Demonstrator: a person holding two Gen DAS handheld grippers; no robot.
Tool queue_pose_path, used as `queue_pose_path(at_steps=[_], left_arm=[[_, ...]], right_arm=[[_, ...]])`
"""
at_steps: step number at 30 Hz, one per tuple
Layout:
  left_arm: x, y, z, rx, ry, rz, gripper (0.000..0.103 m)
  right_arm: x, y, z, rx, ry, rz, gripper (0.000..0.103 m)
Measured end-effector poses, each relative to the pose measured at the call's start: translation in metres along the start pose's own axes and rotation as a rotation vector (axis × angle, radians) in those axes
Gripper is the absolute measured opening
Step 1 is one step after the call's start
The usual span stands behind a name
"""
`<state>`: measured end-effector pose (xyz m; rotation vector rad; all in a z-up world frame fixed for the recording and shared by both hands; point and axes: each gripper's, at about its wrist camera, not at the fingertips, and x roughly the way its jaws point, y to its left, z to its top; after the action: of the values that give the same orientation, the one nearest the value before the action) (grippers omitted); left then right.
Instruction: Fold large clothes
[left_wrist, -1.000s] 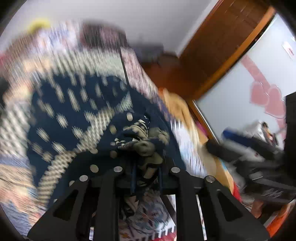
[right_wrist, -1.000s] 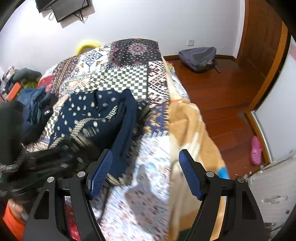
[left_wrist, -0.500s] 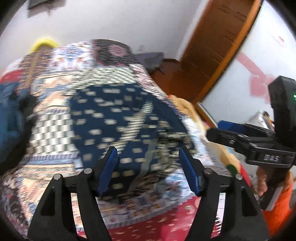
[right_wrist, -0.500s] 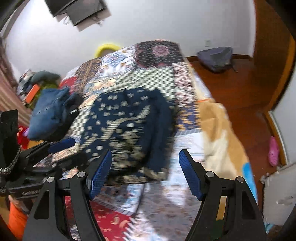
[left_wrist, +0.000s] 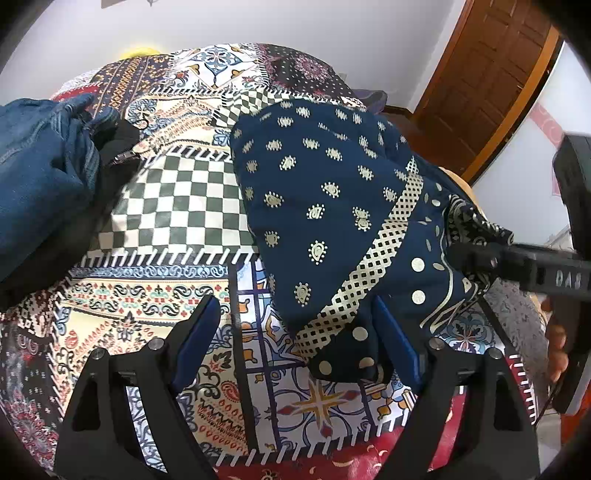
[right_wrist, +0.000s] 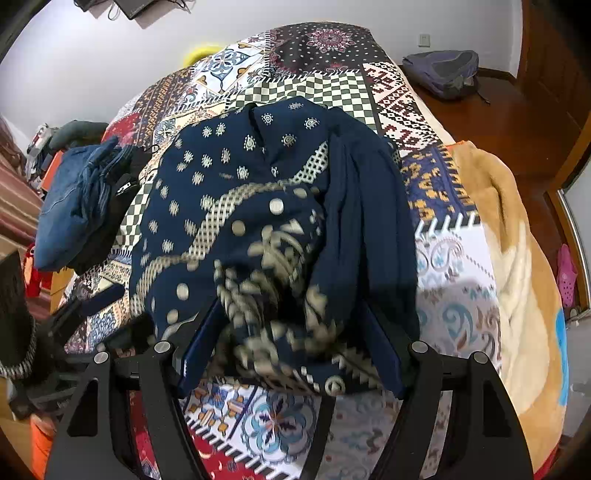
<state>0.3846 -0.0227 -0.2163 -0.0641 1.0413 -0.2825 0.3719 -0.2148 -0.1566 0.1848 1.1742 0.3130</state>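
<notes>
Lying bunched on the patchwork bedspread, the navy patterned garment sits just right of the spread's black-and-white checked patch, its printed hem toward the bed's near edge. The left gripper hangs over the garment's near left corner, jaws wide and just now opening, a fold of cloth between the blue pads but not pinched. The right gripper straddles the garment's near hem, jaws apart, cloth between them and loose. A heap of blue denim lies left of the garment, touching the checked patch.
</notes>
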Motion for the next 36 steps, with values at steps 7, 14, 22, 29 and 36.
queue_pose_path(at_steps=[7, 14, 22, 29, 36], left_arm=[[0.003, 0.0, 0.0, -0.016, 0.001, -0.009, 0.086], [-0.029, -0.014, 0.011, 0.054, -0.042, 0.059, 0.085], [-0.033, -0.03, 0.032, 0.045, -0.079, 0.034, 0.085], [0.016, -0.028, 0.003, 0.036, 0.015, 0.014, 0.087], [0.005, -0.019, -0.003, 0.033, 0.008, 0.025, 0.088]], right_arm=[[0.012, 0.007, 0.018, 0.036, 0.017, 0.019, 0.033], [-0.045, 0.018, 0.024, -0.005, -0.121, 0.058, 0.011], [-0.057, 0.017, -0.006, -0.127, -0.138, -0.074, 0.01], [-0.023, -0.022, -0.014, -0.097, -0.053, -0.12, 0.011], [-0.043, -0.013, -0.02, -0.17, -0.099, -0.174, 0.038]])
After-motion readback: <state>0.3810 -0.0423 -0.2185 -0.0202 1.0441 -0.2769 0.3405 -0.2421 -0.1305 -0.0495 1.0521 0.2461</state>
